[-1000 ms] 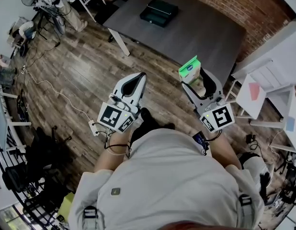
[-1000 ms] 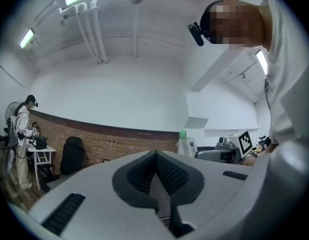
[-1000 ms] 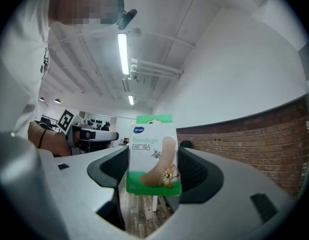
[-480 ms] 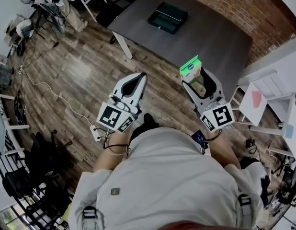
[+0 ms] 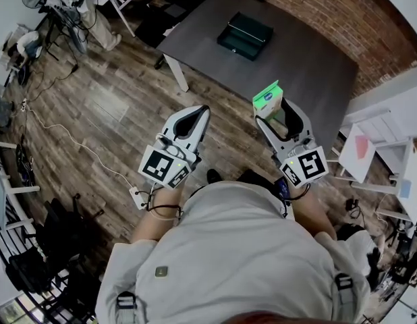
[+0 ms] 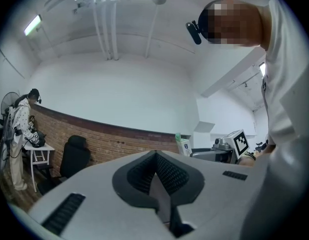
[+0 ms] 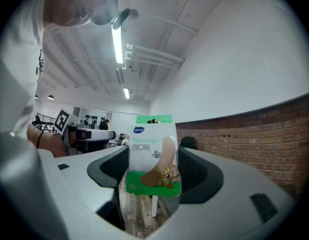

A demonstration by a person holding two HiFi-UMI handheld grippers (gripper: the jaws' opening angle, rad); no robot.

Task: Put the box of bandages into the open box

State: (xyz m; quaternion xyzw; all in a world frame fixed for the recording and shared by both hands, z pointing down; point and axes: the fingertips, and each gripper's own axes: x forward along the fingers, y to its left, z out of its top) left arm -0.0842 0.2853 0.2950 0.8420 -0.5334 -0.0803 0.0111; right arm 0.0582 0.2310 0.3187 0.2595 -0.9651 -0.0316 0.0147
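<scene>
Right gripper: the right gripper [image 5: 279,115] pinches the bandage box [image 5: 268,98] upright between its two dark pads, one pad flat against each side of the box.
Bandage box: white and green, with a green top flap. Its printed front [image 7: 152,156] faces the gripper camera, and it is held in the air, touching nothing but the jaws.
Left gripper: the left gripper [image 5: 198,115] has its jaws pressed together with nothing between them. It is held level with the right one, well apart to its left, over the wood floor [image 5: 107,106].
Open box: a dark green open box [image 5: 245,36] sits on the far part of the grey table [image 5: 303,59], well apart from both grippers. It appears to be a shallow case, though it is too small in the head view to be sure.
Position: seen from the head view, the bandage box lies about at the table's near edge, right of the scene's middle.
Person: a person in a grey shirt [image 5: 229,255] stands on the floor with both arms stretched towards the table.
Backdrop: a brick wall [image 5: 316,5] runs behind the table, and a black chair [image 6: 74,156] stands against it at the left.
</scene>
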